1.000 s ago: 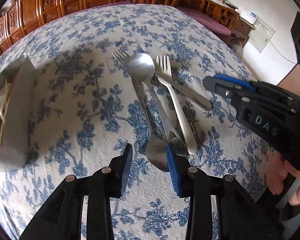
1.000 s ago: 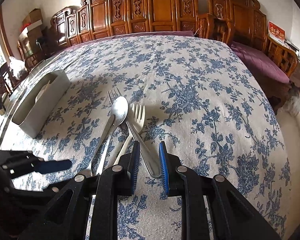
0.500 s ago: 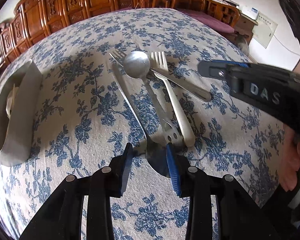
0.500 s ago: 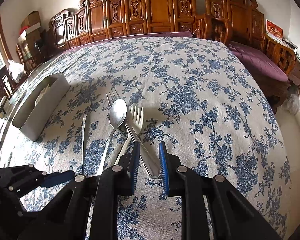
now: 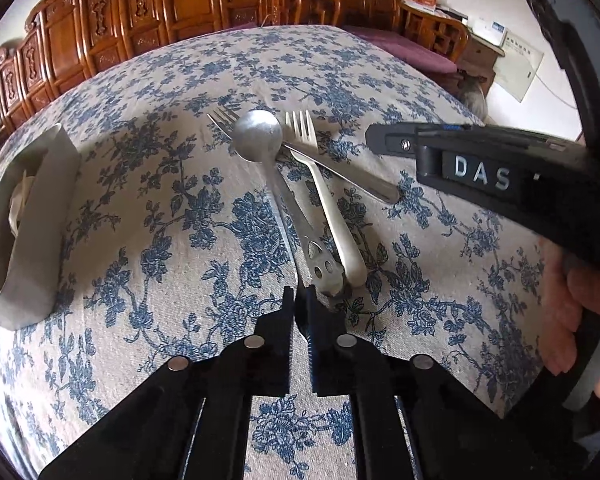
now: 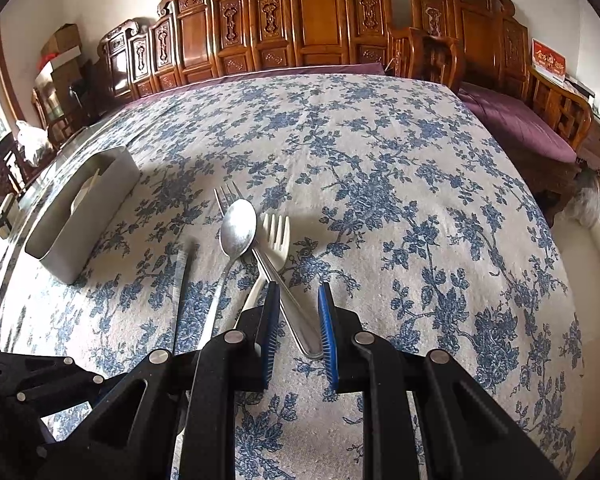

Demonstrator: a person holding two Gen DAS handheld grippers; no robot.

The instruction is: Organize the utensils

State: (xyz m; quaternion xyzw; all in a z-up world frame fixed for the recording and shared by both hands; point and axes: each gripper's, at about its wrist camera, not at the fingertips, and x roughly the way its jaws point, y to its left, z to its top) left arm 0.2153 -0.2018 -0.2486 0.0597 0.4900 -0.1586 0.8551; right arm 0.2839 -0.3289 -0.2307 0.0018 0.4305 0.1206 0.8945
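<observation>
A pile of utensils lies mid-table: a steel spoon (image 5: pixel 258 141), a white fork (image 5: pixel 324 196) and a steel fork (image 5: pixel 348 172) crossing under them. My left gripper (image 5: pixel 299 300) is shut on a thin steel knife (image 5: pixel 286 236), seen edge-on, blade pointing away; the knife also shows in the right wrist view (image 6: pixel 181 280). My right gripper (image 6: pixel 298 304) is open, its jaws either side of the steel fork's handle (image 6: pixel 300 328), beside the spoon (image 6: pixel 238 232) and white fork (image 6: pixel 276 240).
A grey utensil caddy (image 5: pixel 32 216) with pale utensils inside stands at the left, also in the right wrist view (image 6: pixel 84 208). Blue floral tablecloth (image 6: pixel 380 184) covers the table. Carved wooden chairs (image 6: pixel 312 28) line the far side.
My left gripper has closed on the knife and lifted its handle end. The knife has separated from the pile toward the left. My right gripper stayed around the steel fork's handle.
</observation>
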